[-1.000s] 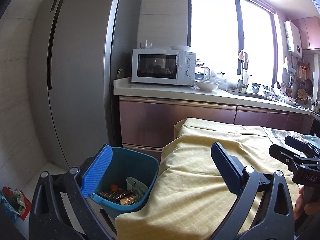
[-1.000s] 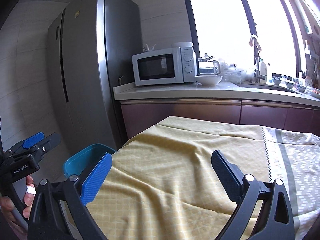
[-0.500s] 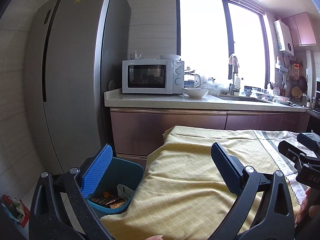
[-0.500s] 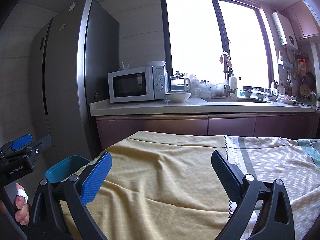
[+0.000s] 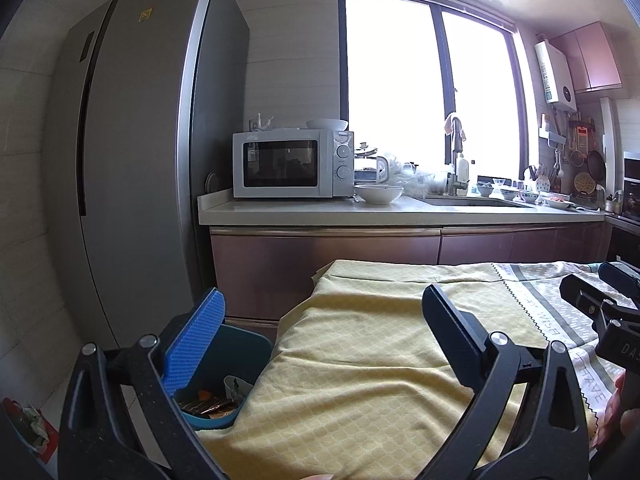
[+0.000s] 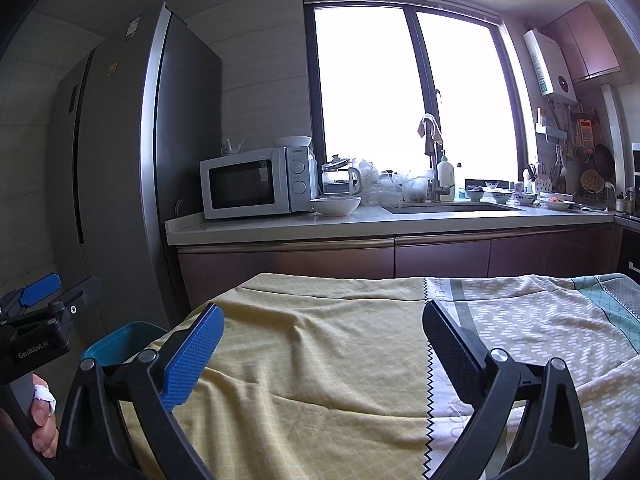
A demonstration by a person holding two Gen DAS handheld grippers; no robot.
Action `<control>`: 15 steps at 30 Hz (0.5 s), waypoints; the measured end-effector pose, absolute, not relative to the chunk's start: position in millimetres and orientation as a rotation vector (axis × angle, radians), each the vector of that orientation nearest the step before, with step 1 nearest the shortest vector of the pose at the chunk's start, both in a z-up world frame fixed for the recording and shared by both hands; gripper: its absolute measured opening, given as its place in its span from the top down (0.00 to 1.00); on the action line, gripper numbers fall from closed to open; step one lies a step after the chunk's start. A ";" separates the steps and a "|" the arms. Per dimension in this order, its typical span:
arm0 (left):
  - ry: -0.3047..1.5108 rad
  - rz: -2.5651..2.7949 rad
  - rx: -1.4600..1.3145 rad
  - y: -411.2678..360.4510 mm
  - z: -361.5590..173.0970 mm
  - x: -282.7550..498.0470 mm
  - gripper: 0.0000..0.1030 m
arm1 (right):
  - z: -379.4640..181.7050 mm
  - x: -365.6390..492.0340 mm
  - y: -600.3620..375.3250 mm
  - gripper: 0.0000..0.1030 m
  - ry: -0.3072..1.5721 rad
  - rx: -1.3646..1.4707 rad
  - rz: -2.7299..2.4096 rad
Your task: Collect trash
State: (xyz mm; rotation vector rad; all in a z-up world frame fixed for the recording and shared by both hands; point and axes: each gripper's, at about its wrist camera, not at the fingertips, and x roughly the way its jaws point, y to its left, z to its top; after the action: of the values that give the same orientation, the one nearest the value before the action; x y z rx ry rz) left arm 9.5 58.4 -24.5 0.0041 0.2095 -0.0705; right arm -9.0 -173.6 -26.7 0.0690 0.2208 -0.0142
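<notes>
Trash sits in the bin (image 5: 236,344), a teal tub on the floor just beside the left edge of the cloth-covered bench (image 5: 360,380): wrappers (image 5: 208,404) lie at its bottom, partly hidden behind the blue pad. The left hand-held gripper (image 5: 324,312) hangs above the bench edge with its jaws spread wide and nothing between them. The right hand-held gripper (image 6: 324,328) is likewise wide open and empty, over the middle of the yellow cloth (image 6: 320,360).

No loose litter shows on the cloth in either view, so the collecting looks close to done, or between items. A crumpled scrap (image 5: 32,424) on the floor at the far lower left may be more rubbish, though the fisheye edge makes it too distorted to be sure.

If that scrap counts, the next move calls for the left hand-held gripper to swing down past the bin toward the floor, close on the scrap, then lift it over the rim and release.
</notes>
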 end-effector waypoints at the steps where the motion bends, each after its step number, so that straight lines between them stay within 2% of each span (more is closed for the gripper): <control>1: 0.208 -0.072 0.004 58.2 -24.7 9.3 0.06 | -26.5 -9.8 -174.0 0.07 0.219 0.069 -0.015; 15: 0.190 -0.090 0.010 53.0 -23.4 6.0 0.05 | -24.3 -10.8 -182.4 0.07 0.218 0.081 -0.030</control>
State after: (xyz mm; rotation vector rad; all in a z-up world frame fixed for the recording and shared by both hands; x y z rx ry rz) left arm 6.0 53.0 -23.4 0.0101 0.1895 -0.0896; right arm -10.8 -182.4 -24.3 0.0806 0.2179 -0.0300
